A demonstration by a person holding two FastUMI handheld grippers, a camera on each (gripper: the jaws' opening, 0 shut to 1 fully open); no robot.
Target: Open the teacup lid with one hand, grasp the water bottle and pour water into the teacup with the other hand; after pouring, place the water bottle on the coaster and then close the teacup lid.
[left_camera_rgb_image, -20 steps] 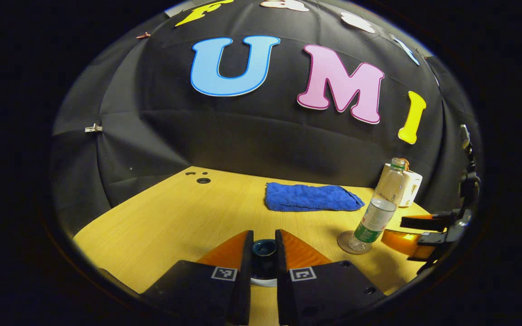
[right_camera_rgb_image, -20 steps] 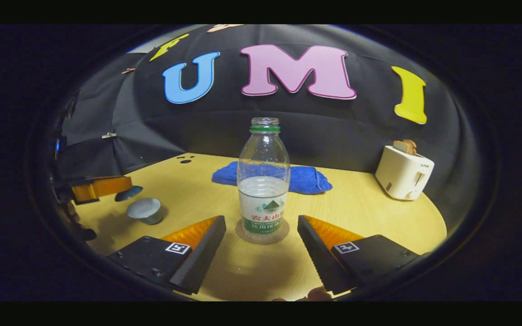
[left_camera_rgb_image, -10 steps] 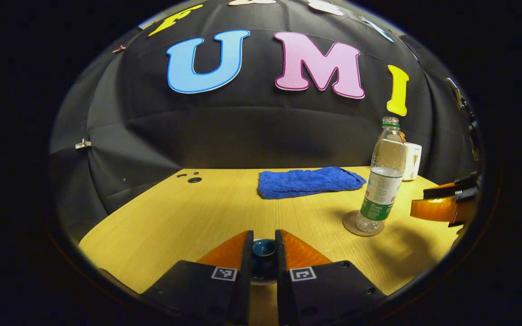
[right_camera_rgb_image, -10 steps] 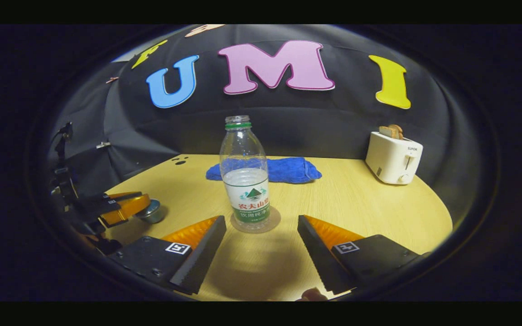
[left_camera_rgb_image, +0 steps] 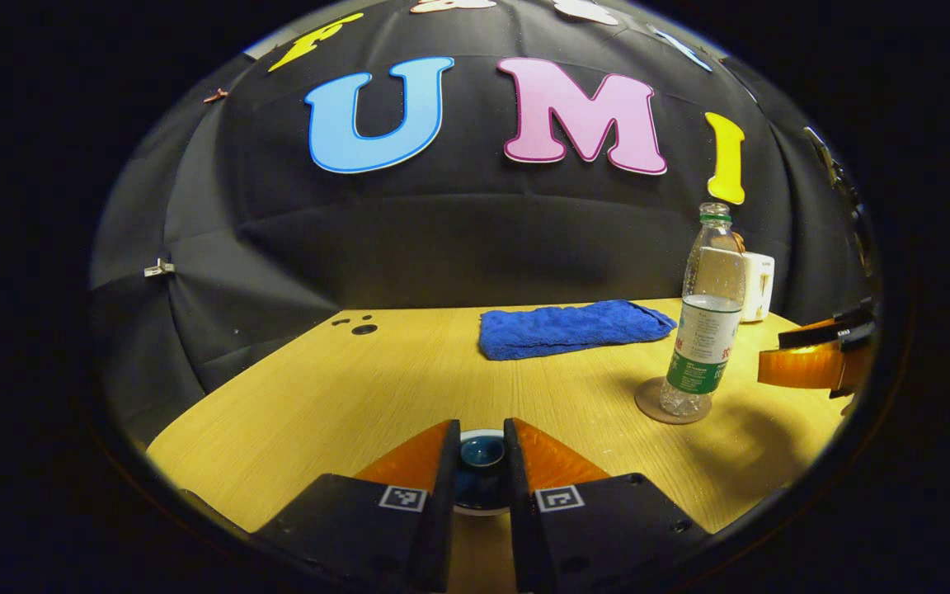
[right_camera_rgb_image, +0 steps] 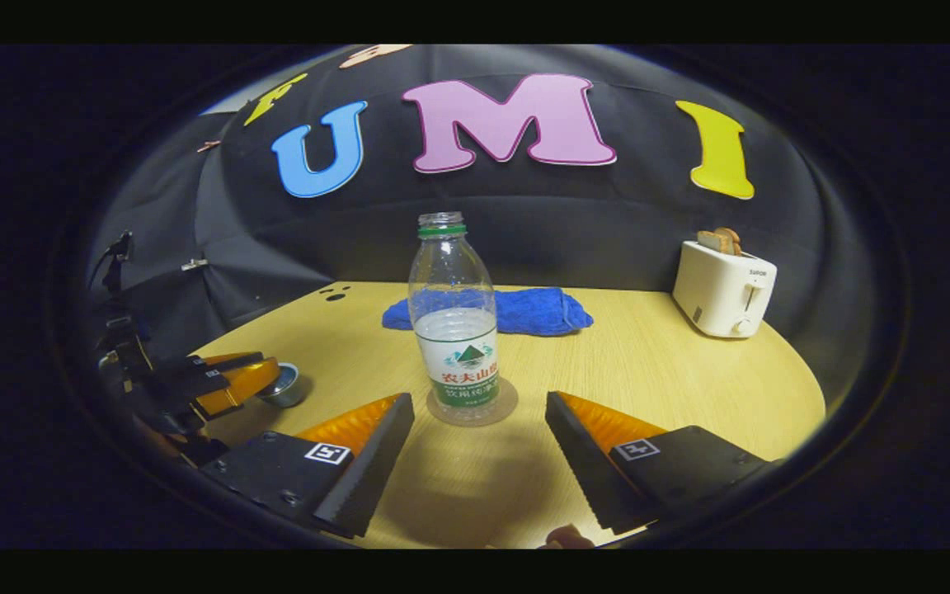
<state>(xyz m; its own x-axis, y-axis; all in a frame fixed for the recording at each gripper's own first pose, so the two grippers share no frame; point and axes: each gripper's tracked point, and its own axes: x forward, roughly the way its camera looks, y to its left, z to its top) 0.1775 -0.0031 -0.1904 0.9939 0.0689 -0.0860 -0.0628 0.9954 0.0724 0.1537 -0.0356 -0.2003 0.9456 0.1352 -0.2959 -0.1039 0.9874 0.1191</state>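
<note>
An uncapped clear water bottle (right_camera_rgb_image: 454, 330) with a green-and-white label, part full, stands upright on a round coaster (right_camera_rgb_image: 501, 406). My right gripper (right_camera_rgb_image: 477, 403) is open just short of it, touching nothing. In the left gripper view the bottle (left_camera_rgb_image: 710, 322) stands on the coaster (left_camera_rgb_image: 648, 403) at the right, and the right gripper (left_camera_rgb_image: 813, 363) is beside them. My left gripper (left_camera_rgb_image: 482, 450) is shut on the dark teal teacup lid (left_camera_rgb_image: 482, 455), with the teacup's pale rim (left_camera_rgb_image: 479, 511) right beneath. In the right gripper view the left gripper (right_camera_rgb_image: 265, 378) is over the teacup (right_camera_rgb_image: 285, 388).
A folded blue towel (right_camera_rgb_image: 524, 309) lies at the back of the wooden table (right_camera_rgb_image: 673, 388). A white toaster (right_camera_rgb_image: 726, 289) with bread in it stands at the back right. Small holes (left_camera_rgb_image: 364, 328) mark the table's far left corner.
My left gripper has come down with the lid onto the teacup, which was uncovered a second ago. The right gripper has drawn back a little from the bottle and stayed open.
</note>
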